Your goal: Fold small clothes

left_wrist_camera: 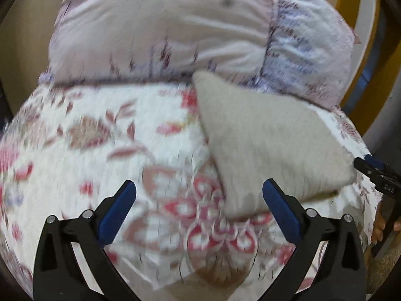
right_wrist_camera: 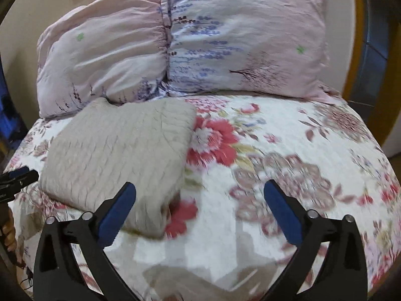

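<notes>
Left wrist view shows my left gripper with its blue-padded fingers spread wide and nothing between them, hovering over the floral bedspread. Just ahead and toward my right finger lies the folded grey knit garment, flat on the bedspread, its near corner reaching almost to that finger but not touching it as far as I can tell. Its far corner points at the two pale pillows propped along the head edge of the bed. The picture is blurred.

From the right wrist view, my right gripper is equally spread and empty. The garment sits in front of my left-side finger, with its near edge partly hidden behind that finger. It lies near the head edge, its far side just beside the pillows. Red and mauve flowers cover the bedspread beyond.
</notes>
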`<state>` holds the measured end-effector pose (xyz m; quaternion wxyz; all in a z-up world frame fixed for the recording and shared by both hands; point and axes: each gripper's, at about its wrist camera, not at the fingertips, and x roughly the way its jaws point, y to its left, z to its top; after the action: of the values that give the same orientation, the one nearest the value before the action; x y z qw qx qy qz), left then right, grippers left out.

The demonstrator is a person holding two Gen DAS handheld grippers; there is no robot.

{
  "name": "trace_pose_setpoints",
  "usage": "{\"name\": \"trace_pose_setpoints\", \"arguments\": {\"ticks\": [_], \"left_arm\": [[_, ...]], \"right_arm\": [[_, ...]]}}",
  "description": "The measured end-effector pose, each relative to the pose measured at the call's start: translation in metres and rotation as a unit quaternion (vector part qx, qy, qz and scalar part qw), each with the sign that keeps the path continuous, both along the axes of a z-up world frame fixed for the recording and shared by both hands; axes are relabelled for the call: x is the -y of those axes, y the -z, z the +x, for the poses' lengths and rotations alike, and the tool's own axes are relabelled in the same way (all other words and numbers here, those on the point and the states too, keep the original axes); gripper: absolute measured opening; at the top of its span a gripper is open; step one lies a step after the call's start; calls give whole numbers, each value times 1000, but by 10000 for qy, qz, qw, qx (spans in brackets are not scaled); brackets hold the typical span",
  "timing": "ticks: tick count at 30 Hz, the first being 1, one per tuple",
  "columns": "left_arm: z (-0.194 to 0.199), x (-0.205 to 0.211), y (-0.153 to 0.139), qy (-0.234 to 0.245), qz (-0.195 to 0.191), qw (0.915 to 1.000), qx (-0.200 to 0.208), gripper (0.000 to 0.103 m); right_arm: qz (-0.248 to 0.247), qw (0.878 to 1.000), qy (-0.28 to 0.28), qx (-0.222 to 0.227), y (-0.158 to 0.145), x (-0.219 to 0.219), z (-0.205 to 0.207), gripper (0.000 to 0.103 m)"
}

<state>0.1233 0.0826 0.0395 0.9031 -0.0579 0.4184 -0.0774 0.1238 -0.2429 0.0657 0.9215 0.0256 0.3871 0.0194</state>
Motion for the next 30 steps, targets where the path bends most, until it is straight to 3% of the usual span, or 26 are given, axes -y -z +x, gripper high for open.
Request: {"name": "trace_pose_setpoints", "arguments": {"ticks": [4, 7, 16, 23, 30], "left_arm": [[-8, 7, 16, -89, 13, 9993, -363, 101], [-11, 19, 22, -109, 300, 9983, -486, 101], [-9, 42, 28, -137, 974, 9931, -643, 101], [-9, 43, 26, -153, 999, 9927, -652, 101], [-9, 43, 26, -148, 994, 9927, -667, 101]], "right_arm": [[222, 9995, -63, -236, 9, -8, -15, 102], [391, 9978, -157, -513, 20, -19, -18, 102], [-122, 9976, -131, -668, 32, -48, -23, 102], [-155, 9948, -17, -1004, 44, -55, -17, 102], [-233, 9942, 128, -1045, 45, -59, -19, 102]]}}
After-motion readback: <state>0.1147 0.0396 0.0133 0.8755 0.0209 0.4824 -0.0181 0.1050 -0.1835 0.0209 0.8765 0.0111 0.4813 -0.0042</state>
